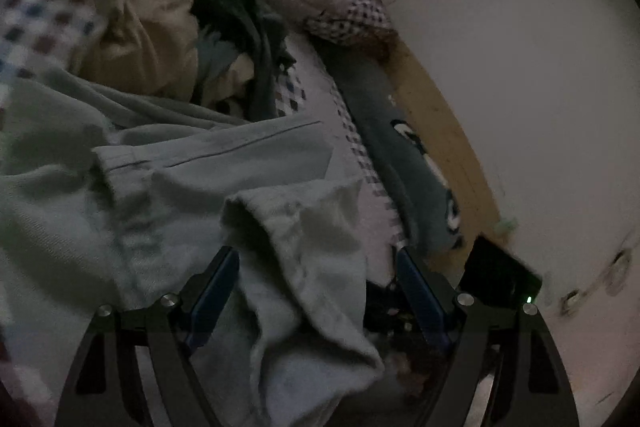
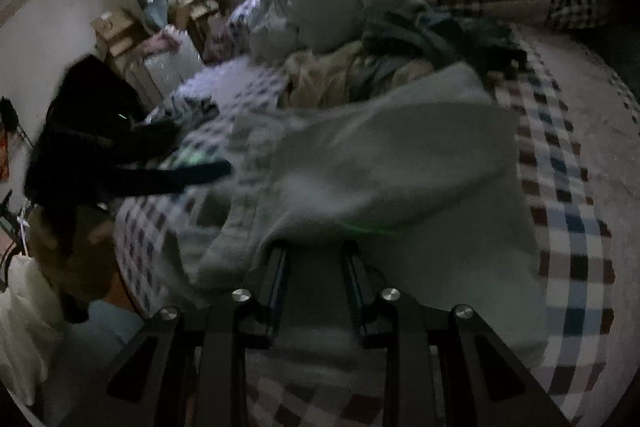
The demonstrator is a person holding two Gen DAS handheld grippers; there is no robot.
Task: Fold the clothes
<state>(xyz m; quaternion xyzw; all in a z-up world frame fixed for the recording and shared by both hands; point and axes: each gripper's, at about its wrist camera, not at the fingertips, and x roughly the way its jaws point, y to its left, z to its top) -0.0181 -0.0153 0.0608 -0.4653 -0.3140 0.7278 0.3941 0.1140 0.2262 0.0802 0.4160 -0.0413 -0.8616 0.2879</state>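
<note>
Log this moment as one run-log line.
task: fold clothes | left gripper: open over pale green garment | right gripper: shut on pale green garment | surface: checked bedsheet

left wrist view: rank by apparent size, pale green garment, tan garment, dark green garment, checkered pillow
1. pale green garment, largest, though it lies nearest the camera, which inflates it.
2. tan garment.
3 and 4. checkered pillow and dark green garment look alike in the left wrist view; not ranked.
</note>
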